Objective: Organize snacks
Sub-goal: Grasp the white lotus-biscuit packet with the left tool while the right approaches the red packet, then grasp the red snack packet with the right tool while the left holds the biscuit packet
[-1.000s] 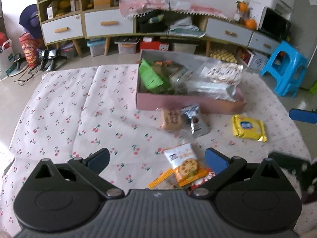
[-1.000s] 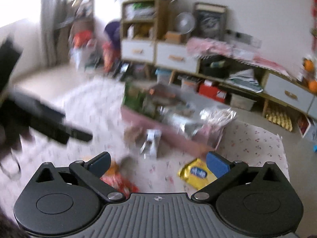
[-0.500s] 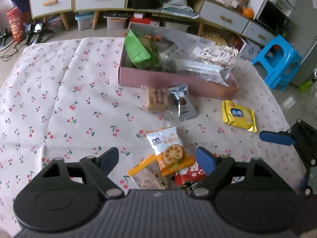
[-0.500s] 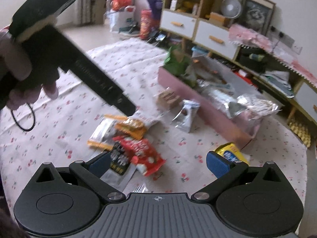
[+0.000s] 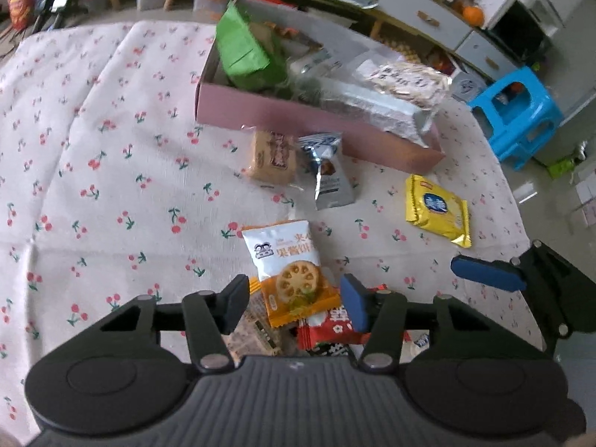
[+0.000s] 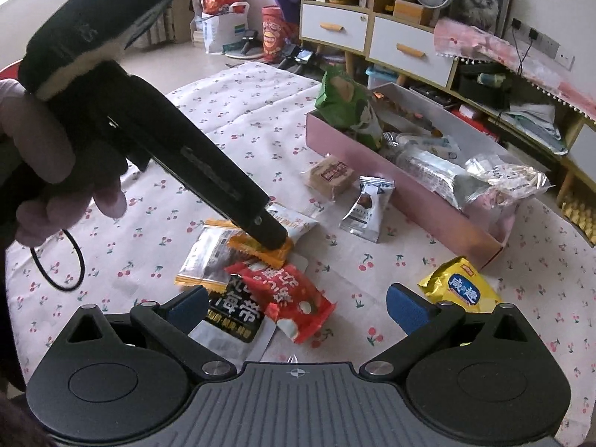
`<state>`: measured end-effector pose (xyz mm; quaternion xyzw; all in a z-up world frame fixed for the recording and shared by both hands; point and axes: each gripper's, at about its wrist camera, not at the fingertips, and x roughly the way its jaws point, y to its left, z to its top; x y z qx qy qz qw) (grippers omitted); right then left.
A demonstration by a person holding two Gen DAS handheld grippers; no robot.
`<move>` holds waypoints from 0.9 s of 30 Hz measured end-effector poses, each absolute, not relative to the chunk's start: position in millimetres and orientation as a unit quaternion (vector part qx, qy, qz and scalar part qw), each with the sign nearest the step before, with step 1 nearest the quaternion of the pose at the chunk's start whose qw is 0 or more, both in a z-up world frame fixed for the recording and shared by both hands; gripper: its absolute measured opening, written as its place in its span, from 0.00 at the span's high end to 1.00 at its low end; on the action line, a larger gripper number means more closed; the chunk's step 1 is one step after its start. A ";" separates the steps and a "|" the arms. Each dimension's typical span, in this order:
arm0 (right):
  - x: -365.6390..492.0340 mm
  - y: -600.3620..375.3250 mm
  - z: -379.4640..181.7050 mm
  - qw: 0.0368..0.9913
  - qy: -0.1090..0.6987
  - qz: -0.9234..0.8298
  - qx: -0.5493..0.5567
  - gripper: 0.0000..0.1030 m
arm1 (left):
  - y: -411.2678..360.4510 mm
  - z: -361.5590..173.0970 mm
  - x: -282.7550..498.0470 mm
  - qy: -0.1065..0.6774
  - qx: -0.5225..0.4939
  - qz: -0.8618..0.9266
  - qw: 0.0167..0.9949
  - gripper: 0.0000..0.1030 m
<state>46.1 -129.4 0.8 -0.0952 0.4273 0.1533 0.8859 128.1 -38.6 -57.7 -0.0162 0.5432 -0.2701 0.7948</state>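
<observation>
A pink box (image 5: pixel 283 115) holds several snacks, among them a green bag (image 5: pixel 246 48); it also shows in the right wrist view (image 6: pixel 421 201). Loose packets lie on the cherry-print cloth. My left gripper (image 5: pixel 294 303) is open, its fingers on either side of the orange and white lotus-root packet (image 5: pixel 287 268). In the right wrist view the left gripper (image 6: pixel 272 238) rests down on that packet (image 6: pixel 294 227). My right gripper (image 6: pixel 298 307) is open above the red packet (image 6: pixel 287 298) and a black packet (image 6: pixel 231 313).
A brown biscuit pack (image 5: pixel 272 156), a silver packet (image 5: pixel 327 175) and a yellow packet (image 5: pixel 437 210) lie in front of the box. A blue stool (image 5: pixel 517 111) stands to the right. Cabinets and shelves (image 6: pixel 376 37) line the far wall.
My left gripper has lowered towards the pile, and its fingers now straddle the lotus-root packet. My right gripper swung round and settled over the red and black packets.
</observation>
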 end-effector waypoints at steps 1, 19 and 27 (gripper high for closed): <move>47.7 -128.5 -0.6 0.885 0.429 0.153 -0.095 0.02 | -39.9 -59.5 129.3 0.543 -0.017 -0.266 0.797 0.52; 78.1 -123.7 -35.5 0.882 0.452 0.112 -0.072 0.06 | -47.8 -67.8 136.0 0.512 0.066 -0.244 0.821 0.64; 87.3 -145.4 -43.9 0.889 0.455 0.041 -0.021 0.09 | -21.1 -66.7 149.4 0.517 0.059 -0.237 0.820 0.65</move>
